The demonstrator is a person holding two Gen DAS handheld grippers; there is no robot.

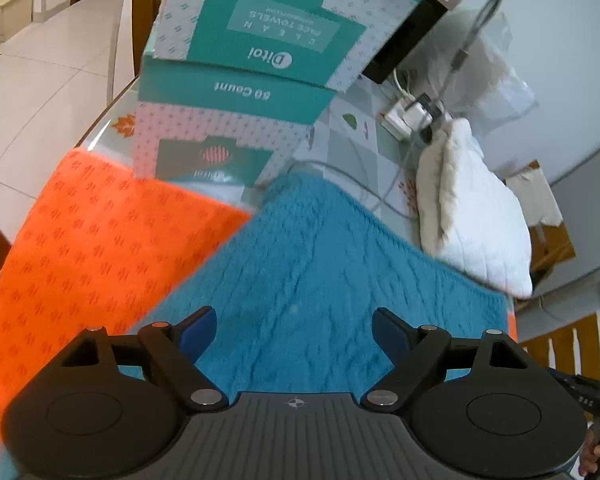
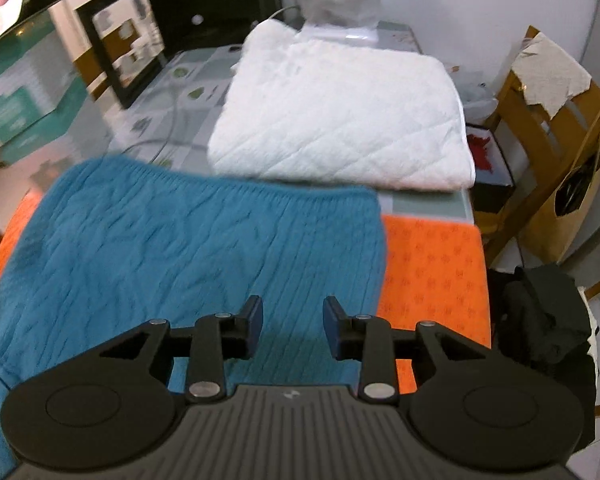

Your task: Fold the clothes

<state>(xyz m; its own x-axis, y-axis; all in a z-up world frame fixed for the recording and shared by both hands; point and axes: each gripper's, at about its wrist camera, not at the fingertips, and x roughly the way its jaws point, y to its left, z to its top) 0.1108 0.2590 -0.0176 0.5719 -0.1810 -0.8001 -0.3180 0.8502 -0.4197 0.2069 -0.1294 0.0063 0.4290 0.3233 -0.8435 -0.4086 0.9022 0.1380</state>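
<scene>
So both tools are empty right now: the left tool (image 1: 293, 330) has its blue pads spread wide, the right tool (image 2: 293, 326) has them only partly apart, nothing pinched in either. Directly under and ahead of both lies the teal cable-knit sweater (image 2: 188, 248), spread flat on the bright orange patterned mat (image 2: 432, 264) on the glass-topped counter (image 2: 424, 200). It looks squared-off already, maybe one fold in, but I can't tell where the sleeves are, so I'd guess there's at least one more fold left. Just past the sweater's far edge sits a white quilted fabric piece (image 2: 340, 116), folded neatly, so that one seems done. Further off ahead-left of the left tool is a stack of teal tissue boxes (image 1: 252, 52)
</scene>
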